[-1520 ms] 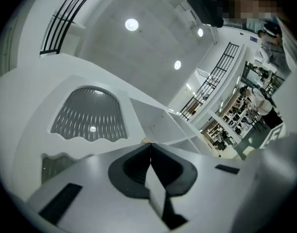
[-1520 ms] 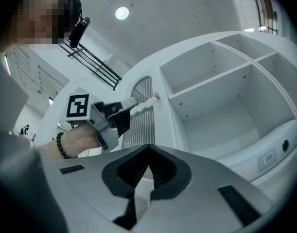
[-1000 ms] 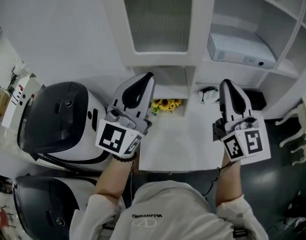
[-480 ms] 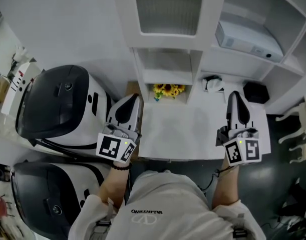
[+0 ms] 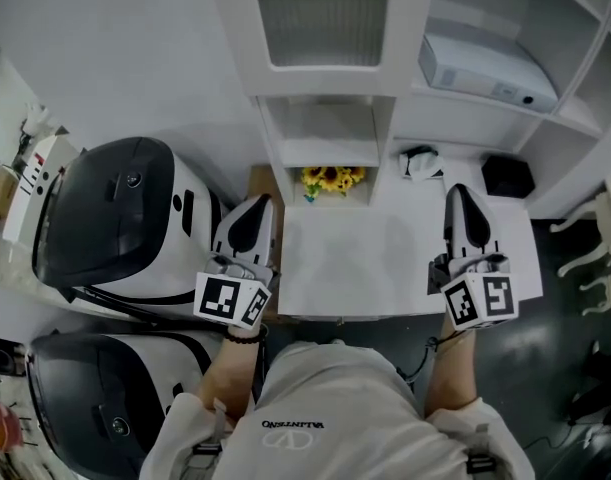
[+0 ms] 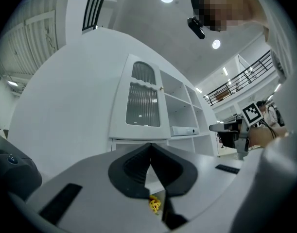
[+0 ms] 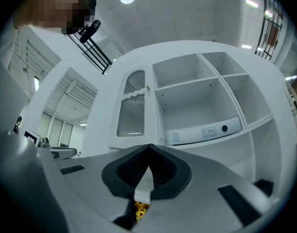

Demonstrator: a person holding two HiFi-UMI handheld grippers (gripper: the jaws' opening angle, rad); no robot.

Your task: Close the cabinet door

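**At the cabinet: door looks closed, both grippers empty**

Above the white bench (image 5: 385, 268), the cabinet door (image 5: 320, 13) with its ribbed glass pane appears to lie flush against the left column of the cabinet, so the task looks done or nearly so (whether it has fully seated I cannot tell). The left gripper (image 5: 253, 213) hangs low at the bench's left edge, clenched on nothing. The right gripper (image 5: 463, 213) hangs over the bench's right side, also pressed together and empty. Both are well apart from the door.

The main risk I see is a careless lift. A gripper raised close to the cabinet front could catch the door's small knob (image 7: 147, 87) and pull the door open again. The left gripper also sits just beside a large white machine with a dark lid (image 5: 110, 223), which a sideways swing could strike.

Sunflowers (image 5: 332, 179) sit in the low niche under the door. A white box-shaped device (image 5: 485, 73) rests on the open shelf to the right, with a black object (image 5: 507, 176) below it. Nothing stands directly between the grippers and the door.
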